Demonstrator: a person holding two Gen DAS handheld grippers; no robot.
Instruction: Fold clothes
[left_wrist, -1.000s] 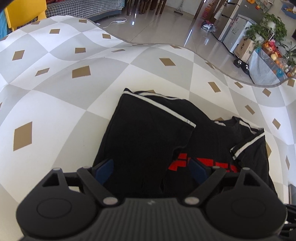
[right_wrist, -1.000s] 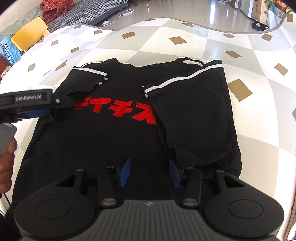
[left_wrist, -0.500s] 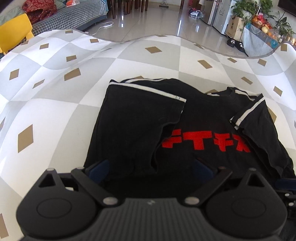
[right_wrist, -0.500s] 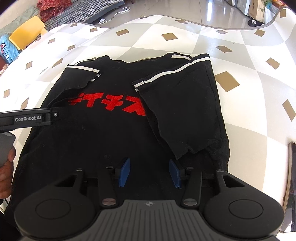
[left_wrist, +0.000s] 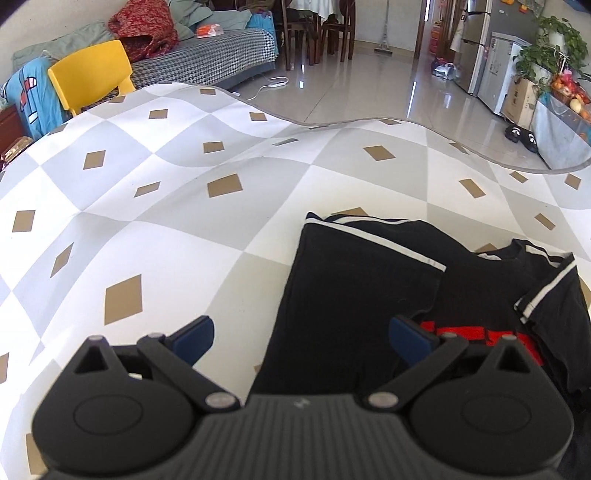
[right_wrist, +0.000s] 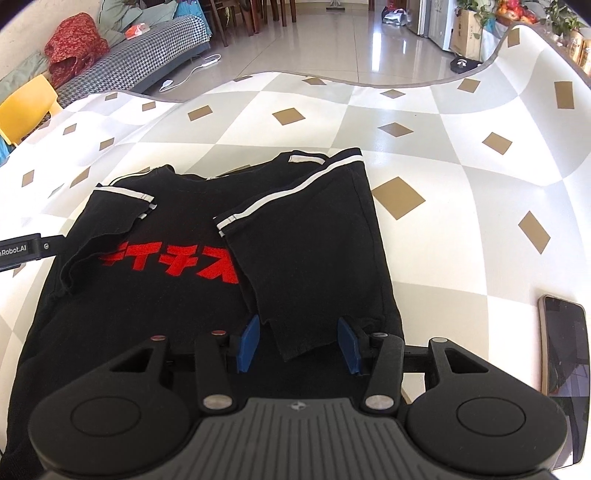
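Counter (right_wrist: 436, 155): covered by a grey-and-white checked cloth with tan diamonds; it runs ahead of and to both sides of each gripper.
T-shirt (right_wrist: 147, 317): black, red lettering, white-striped sleeves; laid flat on the counter directly ahead of and beneath the right gripper, ahead and to the right of the left gripper.
Folded panel (right_wrist: 317, 258): one side of the T-shirt lies turned over the chest, its lower corner between the right gripper's jaws.
Other sleeve (right_wrist: 110, 214): near the left gripper's reach, only loosely turned in.
Phone (right_wrist: 563, 354): on the counter, just right of the right gripper, apart from the T-shirt.
Left gripper (left_wrist: 301, 332): jaws opening, nearly fully spread, nothing pinched; cloth edge lies below.
Right gripper (right_wrist: 298, 341): jaws half spread over the panel's corner, not visibly pinching it.
Step in hand: one side fold appears laid and released.
Next move: likely needs the opposite side gripped at sleeve and hem, carried over evenly.
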